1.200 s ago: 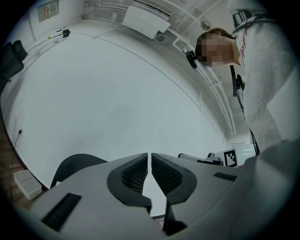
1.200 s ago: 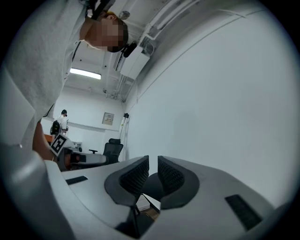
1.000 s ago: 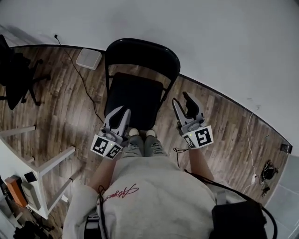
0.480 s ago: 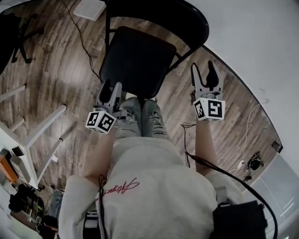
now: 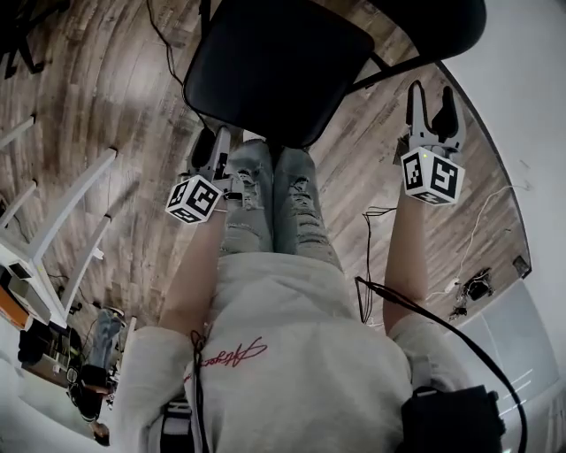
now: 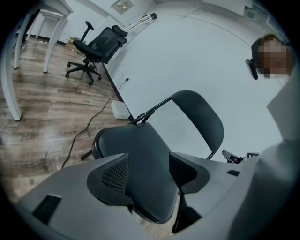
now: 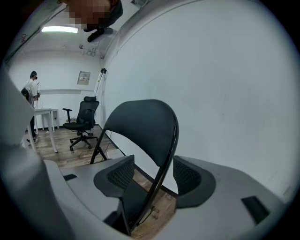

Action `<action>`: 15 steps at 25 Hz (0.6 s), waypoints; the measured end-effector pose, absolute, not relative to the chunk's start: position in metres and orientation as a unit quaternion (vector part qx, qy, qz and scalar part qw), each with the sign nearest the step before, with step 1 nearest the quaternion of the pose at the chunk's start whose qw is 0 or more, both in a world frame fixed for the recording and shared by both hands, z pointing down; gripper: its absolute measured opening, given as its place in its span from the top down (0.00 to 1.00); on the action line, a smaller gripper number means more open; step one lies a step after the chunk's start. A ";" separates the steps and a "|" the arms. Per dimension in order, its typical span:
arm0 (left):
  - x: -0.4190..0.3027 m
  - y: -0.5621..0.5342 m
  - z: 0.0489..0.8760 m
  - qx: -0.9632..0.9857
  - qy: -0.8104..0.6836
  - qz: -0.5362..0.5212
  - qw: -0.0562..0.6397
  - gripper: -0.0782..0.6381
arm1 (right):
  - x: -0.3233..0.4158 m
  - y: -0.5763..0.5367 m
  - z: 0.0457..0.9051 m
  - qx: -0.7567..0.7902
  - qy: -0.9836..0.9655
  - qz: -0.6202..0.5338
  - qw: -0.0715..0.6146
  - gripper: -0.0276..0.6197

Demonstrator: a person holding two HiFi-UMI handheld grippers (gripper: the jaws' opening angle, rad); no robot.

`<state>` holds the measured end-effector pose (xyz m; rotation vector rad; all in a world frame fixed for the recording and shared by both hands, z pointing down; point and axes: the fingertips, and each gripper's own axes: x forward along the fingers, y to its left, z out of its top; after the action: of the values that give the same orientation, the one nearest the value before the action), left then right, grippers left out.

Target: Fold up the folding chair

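The black folding chair stands unfolded against the white wall, its seat (image 5: 274, 62) just beyond my knees and its backrest (image 5: 442, 22) at the upper right. My left gripper (image 5: 213, 142) hangs at the seat's front left corner. Its jaws have just been opening, and in the left gripper view the seat (image 6: 140, 150) shows between them without the pads touching it. My right gripper (image 5: 432, 97) is out at the chair's right side, its jaws also just opened wide. In the right gripper view the backrest's frame tube (image 7: 164, 164) runs through the gap, untouched.
My legs in jeans (image 5: 274, 203) stand right at the seat's front edge. White table legs (image 5: 53, 212) are at the left. A cable (image 5: 367, 257) trails on the wooden floor at the right. A black office chair (image 6: 96, 47) stands farther along the wall.
Both grippers have sunk toward the chair, which now fills the top of the head view. The left jaws went from shut to open; the right jaws spread wider.
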<state>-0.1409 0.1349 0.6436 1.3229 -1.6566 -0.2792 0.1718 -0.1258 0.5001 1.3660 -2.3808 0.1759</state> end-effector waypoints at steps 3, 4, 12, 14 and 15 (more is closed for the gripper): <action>-0.140 0.148 0.677 0.522 -0.678 -0.098 0.508 0.52 | 0.173 -0.132 0.521 0.499 -0.840 0.081 0.196 0.58; -0.141 0.151 0.689 0.513 -0.679 -0.095 0.517 0.52 | 0.173 -0.135 0.526 0.502 -0.838 0.083 0.198 0.58; -0.133 0.150 0.754 0.440 -0.660 -0.153 0.590 0.52 | 0.175 -0.156 0.577 0.502 -0.831 0.132 0.198 0.58; -0.131 0.143 0.761 0.433 -0.657 -0.165 0.595 0.52 | 0.174 -0.160 0.587 0.497 -0.832 0.145 0.199 0.58; -0.132 0.141 0.764 0.431 -0.657 -0.169 0.595 0.51 | 0.173 -0.163 0.590 0.497 -0.832 0.151 0.197 0.58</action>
<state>-0.1317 0.1414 0.7636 1.0012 -1.5265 -0.3928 0.1732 -0.1631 0.5904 1.3916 -2.3285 0.4218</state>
